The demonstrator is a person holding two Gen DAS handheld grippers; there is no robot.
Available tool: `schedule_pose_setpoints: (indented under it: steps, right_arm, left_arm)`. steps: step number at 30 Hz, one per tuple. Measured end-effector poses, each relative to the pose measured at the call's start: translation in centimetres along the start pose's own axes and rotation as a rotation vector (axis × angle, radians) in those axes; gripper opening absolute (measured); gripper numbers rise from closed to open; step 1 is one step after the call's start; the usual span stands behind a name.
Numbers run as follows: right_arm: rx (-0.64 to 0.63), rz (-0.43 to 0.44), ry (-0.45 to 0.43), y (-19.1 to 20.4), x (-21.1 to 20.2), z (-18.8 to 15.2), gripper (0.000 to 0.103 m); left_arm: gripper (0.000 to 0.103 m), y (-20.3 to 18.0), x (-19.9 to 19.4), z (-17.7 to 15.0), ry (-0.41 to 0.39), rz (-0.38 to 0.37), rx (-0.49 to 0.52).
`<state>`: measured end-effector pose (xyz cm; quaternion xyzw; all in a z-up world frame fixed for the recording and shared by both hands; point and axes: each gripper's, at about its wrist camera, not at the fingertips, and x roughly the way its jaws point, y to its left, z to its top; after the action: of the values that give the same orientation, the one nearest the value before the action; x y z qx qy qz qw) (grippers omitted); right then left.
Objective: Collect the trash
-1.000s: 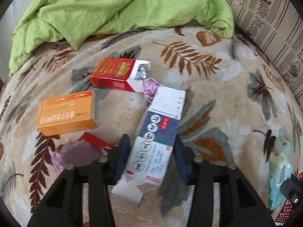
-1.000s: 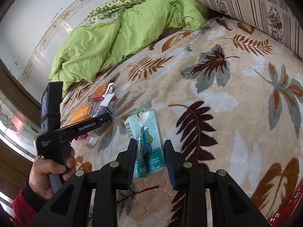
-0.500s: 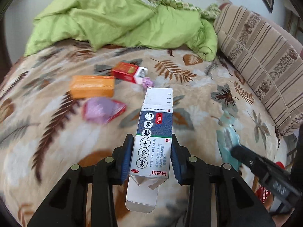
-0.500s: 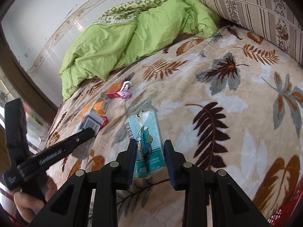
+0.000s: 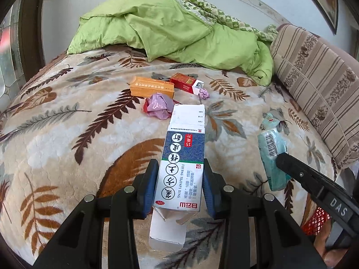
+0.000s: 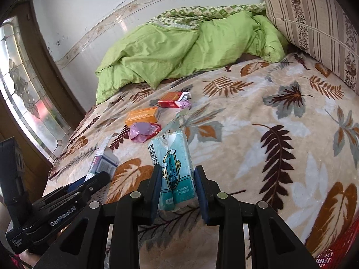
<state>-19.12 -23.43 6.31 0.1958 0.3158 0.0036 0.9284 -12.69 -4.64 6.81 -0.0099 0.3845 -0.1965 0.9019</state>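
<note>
The left gripper (image 5: 179, 187) clamped narrowly on a blue-and-white box (image 5: 182, 168) and the right gripper (image 6: 178, 189) on a teal tissue pack (image 6: 175, 168), both raised off the leaf-print blanket (image 5: 67, 134) where a second earlier they lay, leaving the orange box (image 5: 152, 86), red pack (image 5: 185, 83) and pink wrapper (image 5: 159, 105) behind.

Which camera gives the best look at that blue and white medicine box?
The left wrist view. There the medicine box fills the middle of the picture, clamped between the left gripper pads, its printed face and torn flaps plain to see. The right wrist view shows only part of the box, at the left behind the other gripper's fingers.
</note>
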Motion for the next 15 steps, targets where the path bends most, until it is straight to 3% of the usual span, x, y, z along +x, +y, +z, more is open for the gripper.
schedule_pose_setpoints:
  steps: [15]
  right_arm:
    - [-0.008,-0.009,0.001,0.25,0.38,0.00,0.031]
  left_arm:
    - [0.036,0.67,0.13,-0.15,-0.012,0.011,-0.007]
